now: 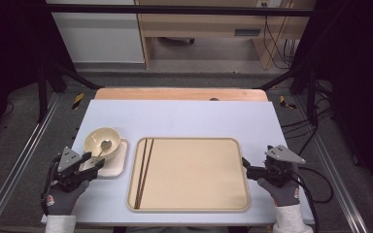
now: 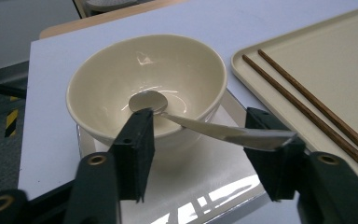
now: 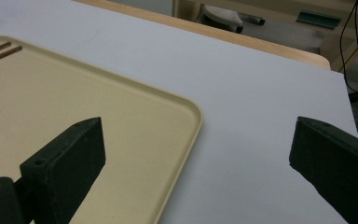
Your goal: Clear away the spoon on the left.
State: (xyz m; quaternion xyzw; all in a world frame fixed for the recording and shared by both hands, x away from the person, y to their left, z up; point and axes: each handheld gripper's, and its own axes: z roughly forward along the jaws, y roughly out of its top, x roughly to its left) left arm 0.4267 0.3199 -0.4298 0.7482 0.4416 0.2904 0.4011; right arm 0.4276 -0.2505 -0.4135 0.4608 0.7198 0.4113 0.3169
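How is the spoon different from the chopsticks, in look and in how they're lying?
The spoon is shiny metal, while the chopsticks are dark brown and look like wood. The spoon leans in the cream bowl, its head inside and its handle sticking out over the rim; the chopsticks lie flat, side by side, on the beige tray. The spoon's handle sits between the jaws of the left gripper; the chopsticks lie apart from both grippers. Both are long, slender eating utensils.

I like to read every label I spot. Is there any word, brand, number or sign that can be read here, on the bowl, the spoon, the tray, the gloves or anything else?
None can be read.
Glove cuff on the left hand: a small red and white mark, too small to read.
Glove on the right hand: a similar mark, too blurred to read.
Bowl, spoon, tray, chopsticks: plain, no lettering.
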